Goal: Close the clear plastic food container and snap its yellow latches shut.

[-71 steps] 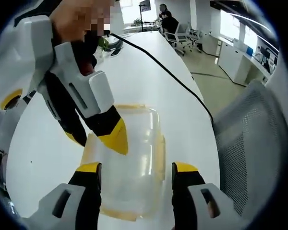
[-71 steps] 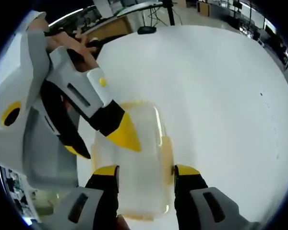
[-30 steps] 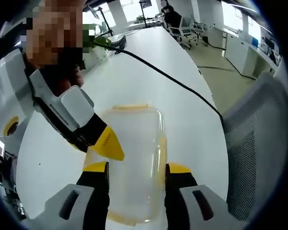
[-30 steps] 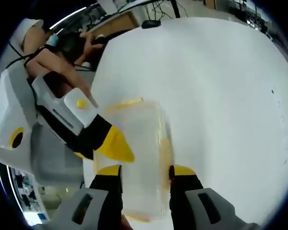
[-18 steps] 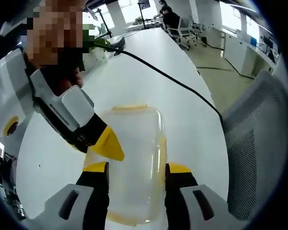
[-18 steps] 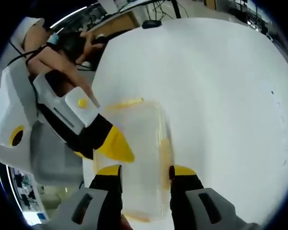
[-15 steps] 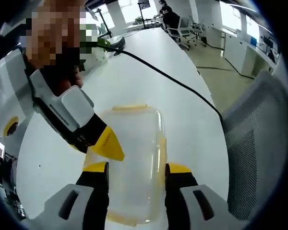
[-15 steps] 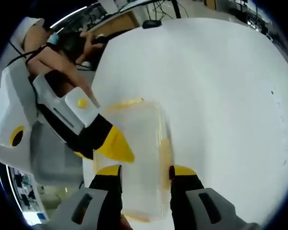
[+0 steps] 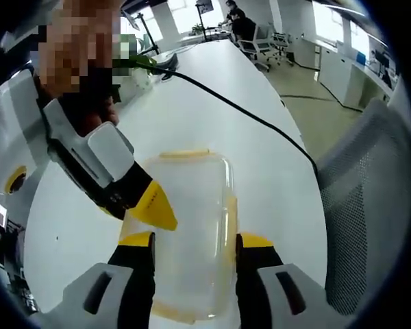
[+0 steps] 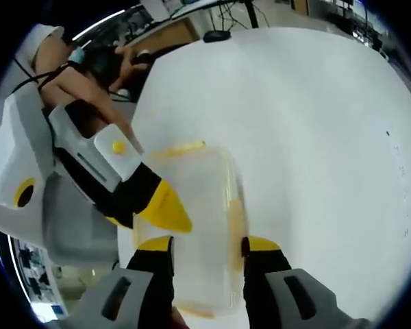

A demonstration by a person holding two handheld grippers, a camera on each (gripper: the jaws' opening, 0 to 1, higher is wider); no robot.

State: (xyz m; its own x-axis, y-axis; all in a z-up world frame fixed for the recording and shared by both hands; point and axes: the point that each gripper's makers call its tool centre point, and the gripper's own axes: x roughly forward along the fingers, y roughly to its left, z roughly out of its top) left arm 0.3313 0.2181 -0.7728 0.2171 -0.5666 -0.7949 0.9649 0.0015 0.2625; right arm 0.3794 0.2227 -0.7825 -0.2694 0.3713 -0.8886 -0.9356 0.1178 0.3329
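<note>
Clear container (image 9: 192,226) sits on white table (image 9: 212,123), lid on, long axis running straight away along both grippers' jaws. Left gripper (image 9: 194,241) and right gripper (image 10: 203,245) each straddle it w/ jaws apart, one tip per long side, apparently touching, not clenched. Yellow latches (image 10: 236,219) lie along those sides, right by the tips; I'd guess either gripper is equally near.

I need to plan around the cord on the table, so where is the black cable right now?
In the left gripper view the black cable runs across the white table, from the far upper left to the right edge near the mesh chair, beyond the clear container.
</note>
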